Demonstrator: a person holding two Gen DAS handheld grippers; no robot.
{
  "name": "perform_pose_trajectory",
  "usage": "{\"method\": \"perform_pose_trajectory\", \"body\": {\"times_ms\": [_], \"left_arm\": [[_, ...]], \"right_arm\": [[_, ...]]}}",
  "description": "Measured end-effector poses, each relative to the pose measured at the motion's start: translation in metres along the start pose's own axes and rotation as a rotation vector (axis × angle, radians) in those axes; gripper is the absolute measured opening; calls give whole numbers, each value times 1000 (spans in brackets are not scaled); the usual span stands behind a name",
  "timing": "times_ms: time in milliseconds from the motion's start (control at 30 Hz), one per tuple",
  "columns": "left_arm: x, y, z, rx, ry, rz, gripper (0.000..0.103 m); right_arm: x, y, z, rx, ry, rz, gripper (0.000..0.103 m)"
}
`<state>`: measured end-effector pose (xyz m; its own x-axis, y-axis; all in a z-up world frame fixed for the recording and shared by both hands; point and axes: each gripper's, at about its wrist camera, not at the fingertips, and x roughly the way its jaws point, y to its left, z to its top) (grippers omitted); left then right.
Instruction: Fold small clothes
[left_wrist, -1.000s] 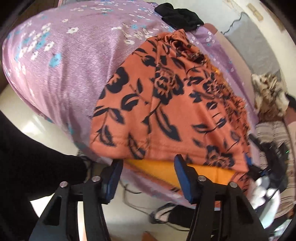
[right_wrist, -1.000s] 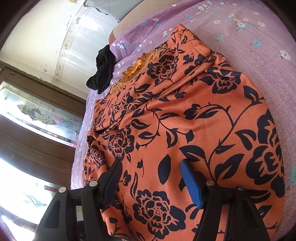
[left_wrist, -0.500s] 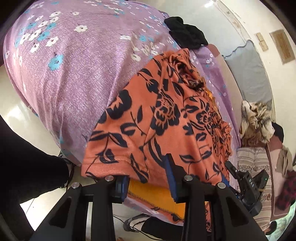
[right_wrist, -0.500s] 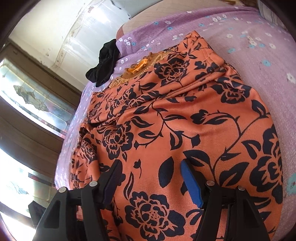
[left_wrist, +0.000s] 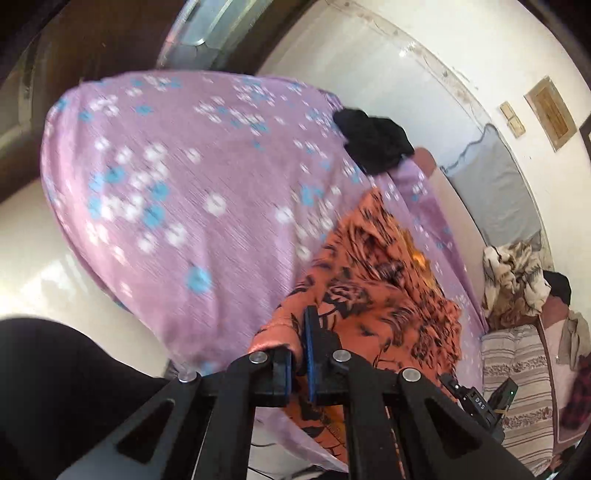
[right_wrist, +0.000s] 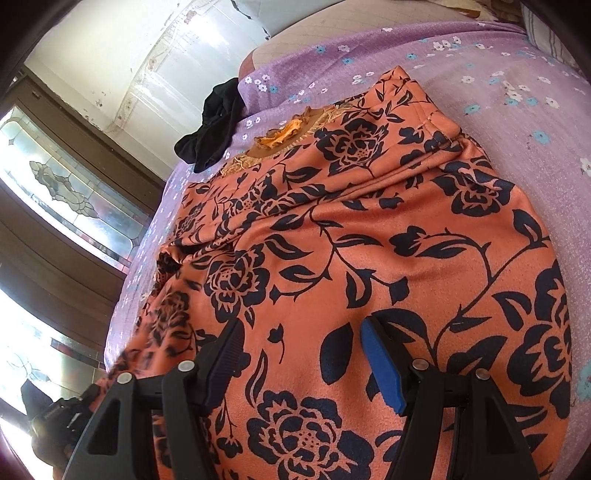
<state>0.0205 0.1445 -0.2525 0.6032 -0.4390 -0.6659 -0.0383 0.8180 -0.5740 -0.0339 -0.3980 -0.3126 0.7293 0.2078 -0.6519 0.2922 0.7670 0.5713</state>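
Left wrist view, from left to right: a dark sleeve (left_wrist: 55, 387) fills the lower left corner, beside the pale floor (left_wrist: 33, 240). Next comes the bed with its lilac sheet printed with white and blue flowers (left_wrist: 177, 192), blurred here. The left gripper (left_wrist: 300, 354) has its jaws pinched together on an edge of the orange cloth garment with a black flower print (left_wrist: 369, 295), which is gathered into a ridge running away from the jaws across the bed. A crumpled black cloth (left_wrist: 373, 140) lies on the far part of the sheet. Further right sit a grey cushion (left_wrist: 487, 192) and a heap of beige patterned fabric (left_wrist: 513, 277).

Right wrist view, left to right: a patterned glass window (right_wrist: 62, 192) stands at the left, then the black cloth (right_wrist: 210, 125) at the sheet's far edge. The orange garment (right_wrist: 369, 240) lies spread over the lilac sheet (right_wrist: 498, 74). The right gripper (right_wrist: 301, 354) hovers just over it, jaws wide apart and holding nothing.
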Motion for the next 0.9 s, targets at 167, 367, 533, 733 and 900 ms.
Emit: {"method": "perform_pose_trajectory", "body": {"times_ms": [167,367,533,733,900], "left_arm": [[19,41,0,-169,235,17,8],[5,36,-4,-73,235,155,12],[10,22,7,-15,154,171,81],[76,25,8,-19,342,169,84],[102,33,-6,-54,409,108,74]], "right_arm": [[-1,-1,-1,20,-1,4,70],[-2,-3,-2,35,2,21,70],[-3,-3,-2,21,5,25,70],[-6,-5,-8,-40,-5,67,70],[-23,-14,-11,-37,-7,127,70]]}}
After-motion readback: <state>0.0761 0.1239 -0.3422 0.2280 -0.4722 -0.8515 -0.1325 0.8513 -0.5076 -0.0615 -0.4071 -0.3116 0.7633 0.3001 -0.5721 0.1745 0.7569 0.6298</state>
